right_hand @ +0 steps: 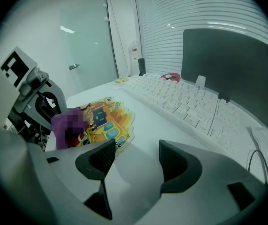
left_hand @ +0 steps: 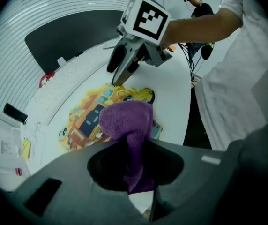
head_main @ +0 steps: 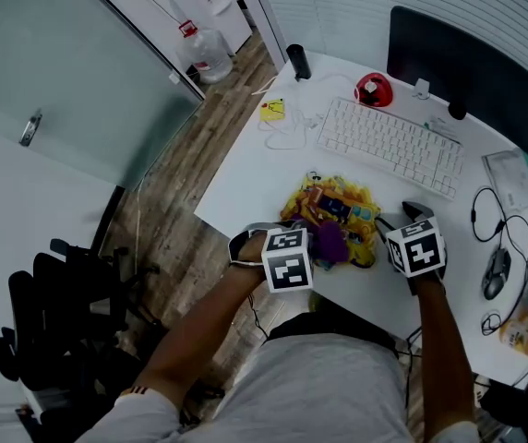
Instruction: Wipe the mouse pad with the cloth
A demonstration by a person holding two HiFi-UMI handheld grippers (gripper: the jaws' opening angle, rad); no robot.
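A colourful yellow cartoon mouse pad (head_main: pixel 342 212) lies on the white desk (head_main: pixel 255 178) in front of the keyboard. A purple cloth (head_main: pixel 330 244) rests on the pad's near edge. My left gripper (head_main: pixel 312 247) is shut on the cloth (left_hand: pixel 127 118), which bunches up past the jaws over the mouse pad (left_hand: pixel 89 118). My right gripper (head_main: pixel 401 216) hovers just right of the pad, open with nothing between its fingers. In the right gripper view the gripper (right_hand: pixel 136 161) stands over bare desk, with the mouse pad (right_hand: pixel 106 121) and cloth (right_hand: pixel 68 123) to its left.
A white keyboard (head_main: pixel 389 144) lies behind the pad, with a dark monitor (head_main: pixel 472 67) beyond it. A red object (head_main: pixel 373 89), a black cylinder (head_main: pixel 298 62) and a yellow note (head_main: pixel 273 110) sit at the back. A mouse (head_main: pixel 497 273) and cables lie right.
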